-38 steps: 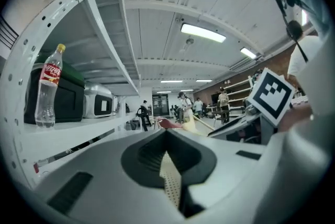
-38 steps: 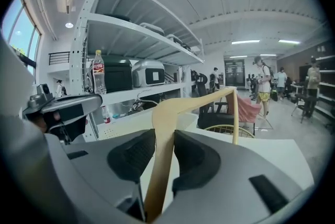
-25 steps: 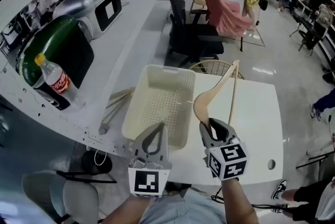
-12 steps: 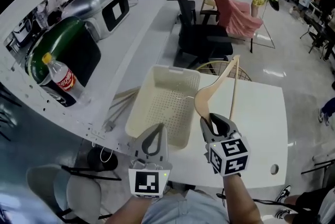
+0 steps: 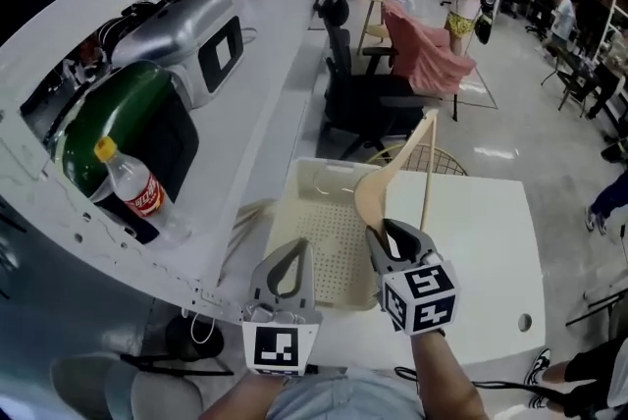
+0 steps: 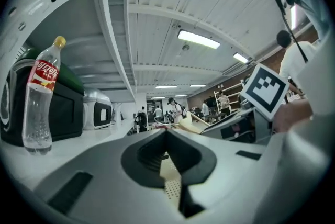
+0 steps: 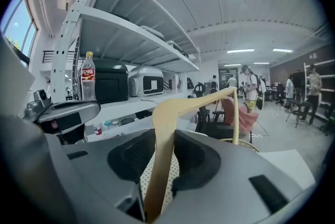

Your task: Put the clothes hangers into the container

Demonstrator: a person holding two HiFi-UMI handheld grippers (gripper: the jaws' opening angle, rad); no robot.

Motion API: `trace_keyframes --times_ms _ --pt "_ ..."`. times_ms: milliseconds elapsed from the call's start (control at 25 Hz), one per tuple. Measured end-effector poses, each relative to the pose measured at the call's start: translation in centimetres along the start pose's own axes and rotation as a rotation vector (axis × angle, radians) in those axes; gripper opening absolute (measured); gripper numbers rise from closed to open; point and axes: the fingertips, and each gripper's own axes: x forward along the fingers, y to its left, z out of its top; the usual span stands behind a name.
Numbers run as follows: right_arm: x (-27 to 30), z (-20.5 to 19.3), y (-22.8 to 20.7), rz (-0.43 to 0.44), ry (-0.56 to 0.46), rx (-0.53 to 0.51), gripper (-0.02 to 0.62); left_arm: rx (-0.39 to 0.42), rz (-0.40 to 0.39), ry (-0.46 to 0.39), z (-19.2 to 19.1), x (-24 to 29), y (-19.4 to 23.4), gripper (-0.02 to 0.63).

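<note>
The left gripper is hanging at the near left edge of the container, its jaws sitting together with nothing between them; it is taking no part in the carry. Just left of the container, what look like more wooden hangers are lying on the white shelf, though they are too small to make out surely. The container, a cream perforated basket, is standing between the shelf and the white table, and it is looking bare inside as far as the head view shows. The hanger is rising over the container's right half, its curved shoulder low and its far arm and crossbar pointing up and away. The right gripper is clamping that hanger near its middle bend, the wood filling the gap between the jaws in the right gripper view.

The step in hand is judged to be the carry of this hanger to the container. The next move is probably calling for tilting the hanger flatter and lowering it inside the walls before the jaws part; dropped this upright, it is likely to catch on the rim.
</note>
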Motion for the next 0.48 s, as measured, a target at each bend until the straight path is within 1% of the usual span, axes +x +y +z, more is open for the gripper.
trace_keyframes --times_ms 80,240,360,480 --pt "1.1 0.7 1.5 -0.003 -0.009 -0.006 0.12 -0.005 -0.017 -0.022 0.3 0.0 1.4 0.011" --pt "3.3 1.8 4.6 0.006 -0.024 -0.009 0.12 0.006 -0.048 -0.023 0.4 -0.4 3.8 0.011" --pt "4.7 2.2 5.8 0.007 -0.034 -0.008 0.12 0.02 -0.07 -0.03 0.4 -0.2 4.8 0.012" --pt "6.2 1.7 6.3 0.012 -0.027 0.005 0.12 0.027 -0.087 -0.033 0.1 0.0 5.7 0.011"
